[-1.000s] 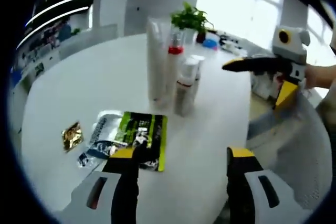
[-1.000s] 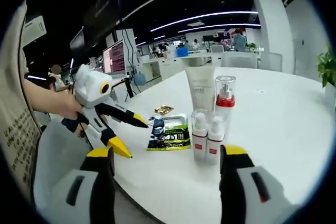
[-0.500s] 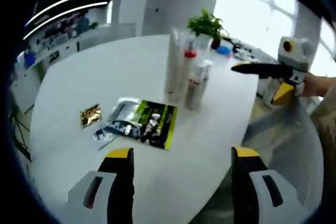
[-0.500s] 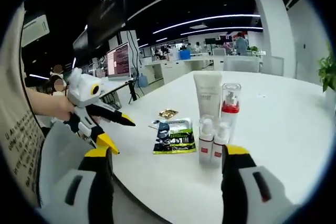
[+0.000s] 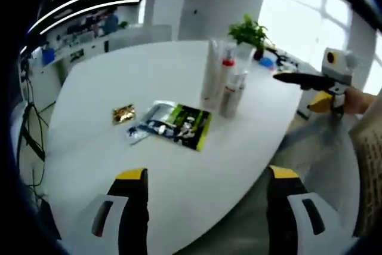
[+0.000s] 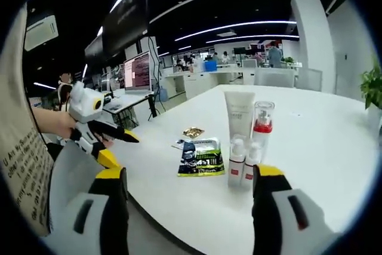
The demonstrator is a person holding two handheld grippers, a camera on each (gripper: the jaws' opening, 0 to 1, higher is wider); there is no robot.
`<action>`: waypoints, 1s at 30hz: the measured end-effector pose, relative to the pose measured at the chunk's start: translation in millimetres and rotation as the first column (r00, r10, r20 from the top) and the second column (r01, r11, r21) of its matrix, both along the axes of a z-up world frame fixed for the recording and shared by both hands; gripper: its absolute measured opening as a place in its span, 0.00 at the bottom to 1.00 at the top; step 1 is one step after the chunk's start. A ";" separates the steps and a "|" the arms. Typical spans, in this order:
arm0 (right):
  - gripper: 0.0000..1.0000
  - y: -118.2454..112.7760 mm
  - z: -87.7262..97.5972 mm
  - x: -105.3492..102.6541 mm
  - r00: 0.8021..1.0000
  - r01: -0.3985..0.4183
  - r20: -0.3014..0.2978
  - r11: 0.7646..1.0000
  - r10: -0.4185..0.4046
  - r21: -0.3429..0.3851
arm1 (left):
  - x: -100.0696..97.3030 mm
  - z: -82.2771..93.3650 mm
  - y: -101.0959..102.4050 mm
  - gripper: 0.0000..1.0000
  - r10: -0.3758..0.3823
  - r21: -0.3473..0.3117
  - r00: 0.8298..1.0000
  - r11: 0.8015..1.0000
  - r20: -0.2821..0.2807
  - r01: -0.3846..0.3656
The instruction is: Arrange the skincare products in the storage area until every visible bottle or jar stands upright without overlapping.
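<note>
On the round white desk four skincare containers stood upright in a tight cluster: a tall white squeeze tube resting on its cap, a clear pump bottle with a red collar just beside it, and two small white spray bottles with red labels in front, nearest the right tool. From the left gripper view the same group stood toward the far side of the desk, the white tube and the red-collared bottle behind a small spray bottle. None lay on its side, though the two small bottles appeared to touch, so whether they counted as overlapping was hard to judge. Beside them, flat on the desk, lay a green and black sachet over a pale blue packet, and a small gold foil packet a little apart. The arrangement looked about finished; if any step was left, it probably called for nudging the small bottles apart low on their bodies, since a push near the caps could topple them. The left tool hung over the near edge with its jaws wide apart and nothing between them; the right tool was likewise wide apart and empty, off the desk edge.
</note>
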State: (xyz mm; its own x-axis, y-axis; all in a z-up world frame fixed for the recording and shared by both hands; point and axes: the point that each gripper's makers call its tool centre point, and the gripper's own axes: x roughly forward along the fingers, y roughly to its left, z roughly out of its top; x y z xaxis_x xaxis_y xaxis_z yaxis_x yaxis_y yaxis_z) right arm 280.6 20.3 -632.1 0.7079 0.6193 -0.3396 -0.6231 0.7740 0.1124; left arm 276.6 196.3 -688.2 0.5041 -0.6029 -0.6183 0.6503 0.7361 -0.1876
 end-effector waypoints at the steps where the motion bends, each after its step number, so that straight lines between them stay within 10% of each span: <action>1: 0.86 -1.9 0.0 -0.2 1.000 0.001 0.001 1.000 -0.001 -0.003 | -1.4 1.4 0.2 0.79 0.003 0.000 1.000 1.000 0.002 -0.003; 30: 0.85 -17.0 -2.2 -9.4 1.000 0.009 0.006 1.000 -0.009 -0.018 | -21.6 10.1 11.2 0.81 0.142 0.028 0.987 0.989 0.076 -0.145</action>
State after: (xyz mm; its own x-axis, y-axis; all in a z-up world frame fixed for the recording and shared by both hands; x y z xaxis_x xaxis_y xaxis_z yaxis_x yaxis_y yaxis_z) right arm 271.3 3.3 -634.3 0.7153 0.6067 -0.3468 -0.6170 0.7813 0.0944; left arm 255.1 207.5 -678.0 0.6291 -0.5004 -0.5948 0.5486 0.8279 -0.1164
